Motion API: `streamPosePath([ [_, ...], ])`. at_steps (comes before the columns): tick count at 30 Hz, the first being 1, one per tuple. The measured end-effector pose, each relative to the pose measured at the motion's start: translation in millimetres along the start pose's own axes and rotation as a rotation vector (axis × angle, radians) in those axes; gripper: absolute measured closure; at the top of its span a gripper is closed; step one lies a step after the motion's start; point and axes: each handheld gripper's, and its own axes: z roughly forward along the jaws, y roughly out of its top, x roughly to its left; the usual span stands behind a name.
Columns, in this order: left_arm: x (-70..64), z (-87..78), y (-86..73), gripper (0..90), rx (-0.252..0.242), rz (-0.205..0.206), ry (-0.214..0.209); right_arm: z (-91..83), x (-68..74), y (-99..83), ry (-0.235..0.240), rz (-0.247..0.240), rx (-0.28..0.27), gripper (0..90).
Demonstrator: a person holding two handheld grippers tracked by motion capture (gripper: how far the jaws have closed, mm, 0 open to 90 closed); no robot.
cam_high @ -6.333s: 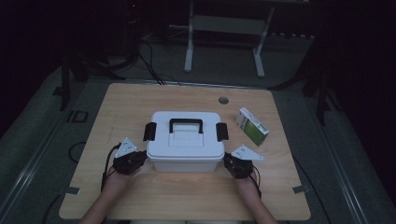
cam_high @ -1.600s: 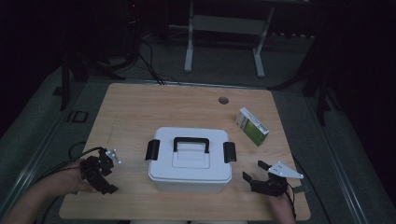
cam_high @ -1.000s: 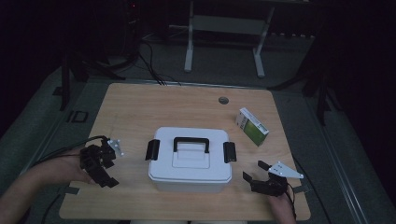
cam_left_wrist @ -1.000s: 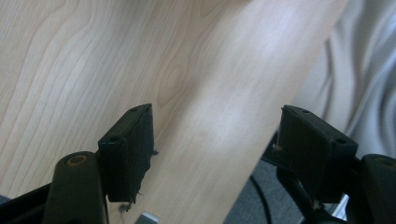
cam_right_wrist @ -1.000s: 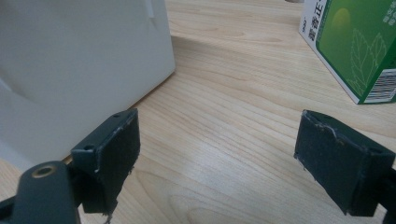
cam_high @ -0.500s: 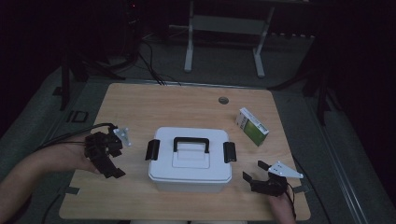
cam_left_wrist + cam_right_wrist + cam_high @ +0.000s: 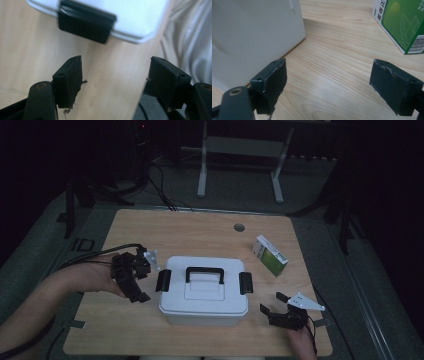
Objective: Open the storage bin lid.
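White box (image 7: 203, 290) between grippers | left gripper (image 7: 141, 279) released beside latch (image 7: 163, 280) | right gripper (image 7: 272, 306) released, apart

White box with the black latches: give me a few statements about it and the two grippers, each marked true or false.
1. The white box has its lid on. True.
2. The left gripper grips a latch. False: it is open, beside the left latch.
3. The right gripper is open, holding nothing. True.
4. The green carton sits on top of the box. False: it stands on the table, to the box's right.
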Motion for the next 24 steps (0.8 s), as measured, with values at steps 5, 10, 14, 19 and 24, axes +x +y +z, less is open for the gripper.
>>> streamPosePath([
  [5, 1.2, -2.4, 16.5, 27.7, -0.026, 0.033, 0.004, 0.0, 0.1, 0.0, -0.005, 0.0, 0.0, 13.9],
  [10, 2.1, 1.1, 29.7, 27.7, -0.01, 0.059, -0.009, -0.2, 0.3, -0.1, -0.003, -0.001, 0.001, 13.9],
  [14, 5.5, 5.3, 37.5, 27.7, 0.0, 0.061, -0.023, -0.4, -0.1, -0.2, 0.0, 0.0, -0.001, 14.0],
  [19, 9.4, 7.9, 45.0, 27.7, 0.004, 0.062, -0.025, 0.4, -0.4, 0.1, 0.004, 0.0, 0.006, 14.0],
  [24, 12.0, 11.5, 54.7, 27.7, 0.027, 0.077, -0.017, 0.8, -0.3, 0.3, 0.002, -0.004, 0.008, 13.9],
])
